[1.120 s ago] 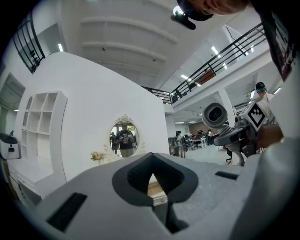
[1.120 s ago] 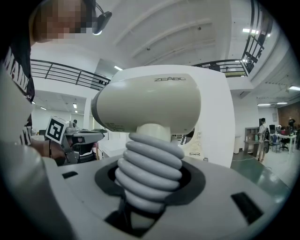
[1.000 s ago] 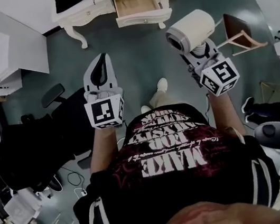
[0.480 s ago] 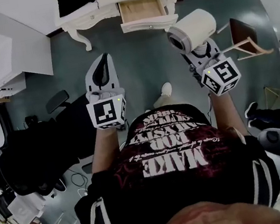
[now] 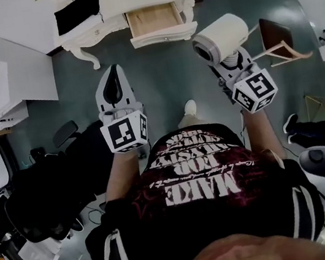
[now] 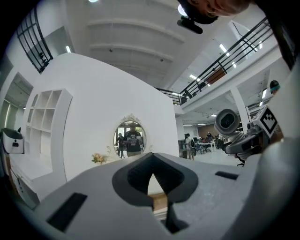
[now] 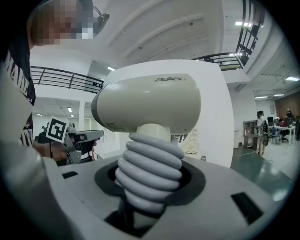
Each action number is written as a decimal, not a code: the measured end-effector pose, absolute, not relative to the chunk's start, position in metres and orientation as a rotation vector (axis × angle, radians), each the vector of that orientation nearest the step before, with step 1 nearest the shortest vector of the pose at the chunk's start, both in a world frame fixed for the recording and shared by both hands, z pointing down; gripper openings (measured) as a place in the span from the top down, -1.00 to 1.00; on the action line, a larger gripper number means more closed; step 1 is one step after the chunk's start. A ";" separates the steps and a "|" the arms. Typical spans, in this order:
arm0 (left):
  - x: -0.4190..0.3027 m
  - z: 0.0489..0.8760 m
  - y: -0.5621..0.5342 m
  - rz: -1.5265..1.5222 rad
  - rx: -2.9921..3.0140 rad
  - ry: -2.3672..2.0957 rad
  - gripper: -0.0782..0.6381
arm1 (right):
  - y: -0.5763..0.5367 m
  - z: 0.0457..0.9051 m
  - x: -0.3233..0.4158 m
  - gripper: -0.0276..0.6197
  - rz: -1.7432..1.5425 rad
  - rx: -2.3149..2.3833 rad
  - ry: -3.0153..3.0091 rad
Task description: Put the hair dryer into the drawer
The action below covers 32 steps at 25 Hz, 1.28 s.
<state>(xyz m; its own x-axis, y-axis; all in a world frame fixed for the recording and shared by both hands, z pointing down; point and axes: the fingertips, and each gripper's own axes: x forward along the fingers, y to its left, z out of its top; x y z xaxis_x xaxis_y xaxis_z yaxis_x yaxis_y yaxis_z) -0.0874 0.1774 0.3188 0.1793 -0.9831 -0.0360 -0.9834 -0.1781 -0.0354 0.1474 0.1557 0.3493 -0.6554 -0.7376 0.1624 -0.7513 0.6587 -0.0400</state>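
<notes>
A cream hair dryer (image 5: pixel 223 34) with a ribbed grey handle (image 7: pixel 147 168) stands upright in my right gripper (image 5: pixel 229 61), whose jaws are shut on that handle. In the right gripper view the dryer's barrel (image 7: pixel 150 101) fills the middle. My left gripper (image 5: pixel 112 73) is held level beside it, its jaws shut with nothing between them (image 6: pixel 151 161). The open wooden drawer (image 5: pixel 154 19) of a white dressing table (image 5: pixel 89 30) lies ahead, between the two grippers. From the left gripper view the dryer (image 6: pixel 227 123) shows at the right.
An oval mirror (image 6: pixel 131 138) hangs on the white wall above the table. A black office chair (image 5: pixel 42 191) stands at my left, a wooden chair (image 5: pixel 277 37) at my right. White shelves (image 5: pixel 16 77) line the left wall. A black item (image 5: pixel 76 12) lies on the tabletop.
Both grippers have moved forward over the floor with the walking person, and the table with its open drawer now sits nearer. The dryer stays in the right gripper.
</notes>
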 end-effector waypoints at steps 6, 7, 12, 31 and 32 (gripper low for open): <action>-0.076 0.315 0.154 -0.010 -2.399 1.953 0.78 | 0.140 0.348 0.155 0.33 0.142 1.243 -2.734; -0.076 0.315 0.151 -0.021 -2.395 1.961 0.78 | 0.137 0.346 0.157 0.33 0.140 1.242 -2.734; -0.059 0.313 0.138 -0.033 -2.423 1.888 0.78 | 0.120 0.341 0.168 0.33 0.129 1.240 -2.739; -0.023 0.303 0.091 -0.117 -2.334 1.891 0.78 | 0.041 0.339 0.169 0.33 0.108 1.019 -2.849; -0.020 0.303 0.089 -0.122 -2.329 1.893 0.78 | 0.038 0.340 0.170 0.33 0.101 1.006 -2.853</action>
